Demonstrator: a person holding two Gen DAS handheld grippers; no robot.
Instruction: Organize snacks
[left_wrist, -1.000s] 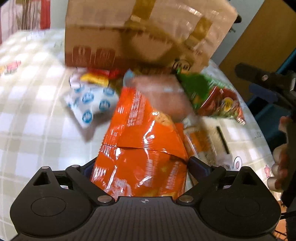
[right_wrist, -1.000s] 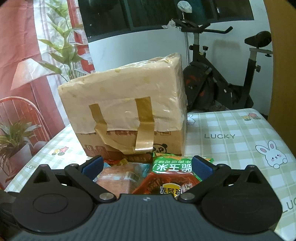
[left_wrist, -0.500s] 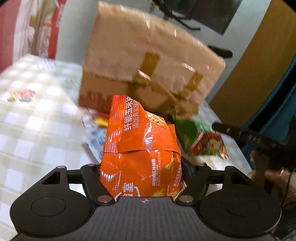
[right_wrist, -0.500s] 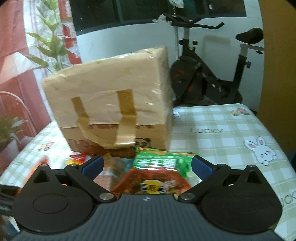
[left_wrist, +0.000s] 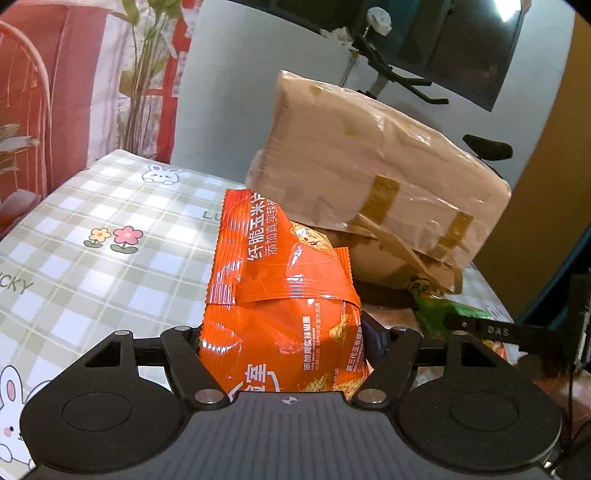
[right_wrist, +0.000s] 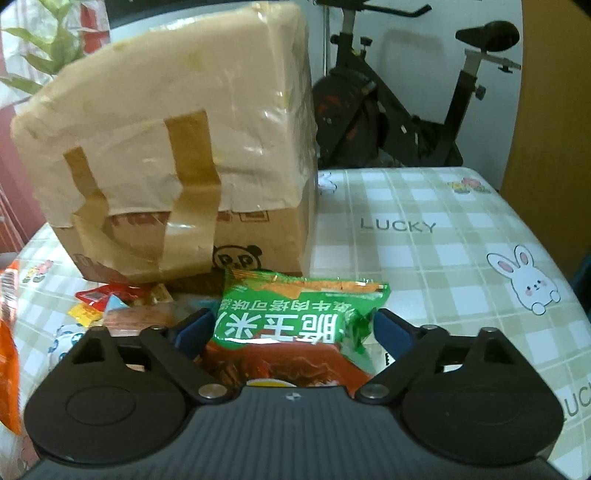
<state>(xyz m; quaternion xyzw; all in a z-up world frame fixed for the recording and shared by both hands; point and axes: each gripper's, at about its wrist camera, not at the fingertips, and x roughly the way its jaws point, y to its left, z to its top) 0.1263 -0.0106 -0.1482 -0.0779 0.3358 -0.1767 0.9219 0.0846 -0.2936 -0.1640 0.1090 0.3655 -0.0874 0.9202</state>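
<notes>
The left gripper (left_wrist: 282, 343) has its fingers clamped on the lower sides of an orange bag (left_wrist: 280, 310), held clear of the table (left_wrist: 110, 266). The bag is glossy and puffed, creased across its middle, with white Chinese lettering and pictured chips; its crimped top stands upright.

The right gripper (right_wrist: 293, 328) is closing its jaws around a green bag (right_wrist: 295, 314), which lies on the table between the blue pads (right_wrist: 393, 328). A gap shows beside the right pad; contact on the left cannot be told. This bag is green at the far end, red-brown nearer the camera, with large white characters.

Left of it lie small red, yellow and white packets (right_wrist: 96, 302). Behind stands a taped cardboard box (right_wrist: 177, 155), with an exercise bike (right_wrist: 406, 110) beyond.
</notes>
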